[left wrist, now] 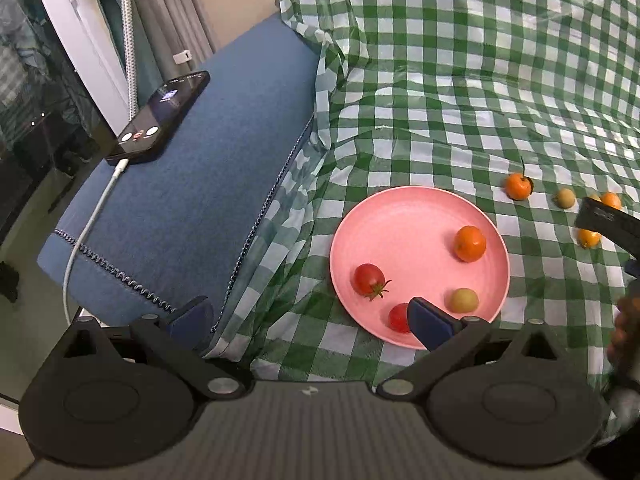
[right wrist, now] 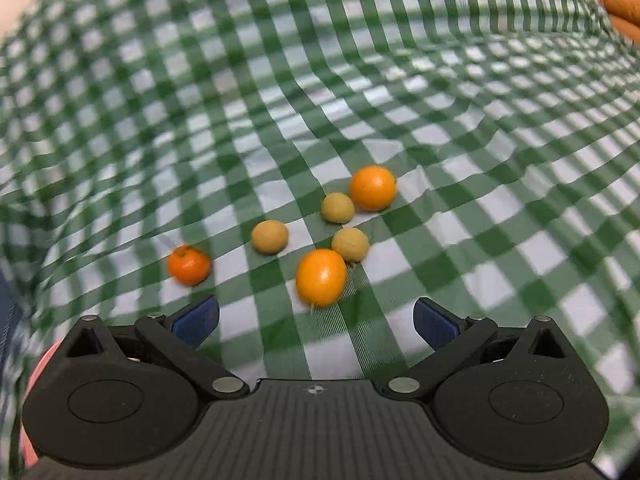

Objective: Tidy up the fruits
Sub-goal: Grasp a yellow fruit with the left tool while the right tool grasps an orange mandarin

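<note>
A pink plate [left wrist: 408,216] lies on the green checked cloth. It holds an orange mandarin [left wrist: 470,243], a red tomato [left wrist: 368,279], a second red tomato [left wrist: 398,317] and a tan fruit [left wrist: 464,300]. My left gripper [left wrist: 310,316] is open at the plate's near edge, its right finger partly covering the second tomato. In the right wrist view my right gripper [right wrist: 316,320] is open and empty, just short of an oval orange fruit [right wrist: 321,277]. Beyond it lie three tan fruits [right wrist: 350,244], a round orange fruit [right wrist: 372,188] and a stemmed mandarin [right wrist: 189,266].
A blue cushion [left wrist: 208,184] left of the plate carries a phone [left wrist: 160,116] on a white cable. The right gripper's black body [left wrist: 608,220] reaches in at the left wrist view's right edge, over loose fruit. The plate's rim [right wrist: 34,372] shows at lower left of the right wrist view.
</note>
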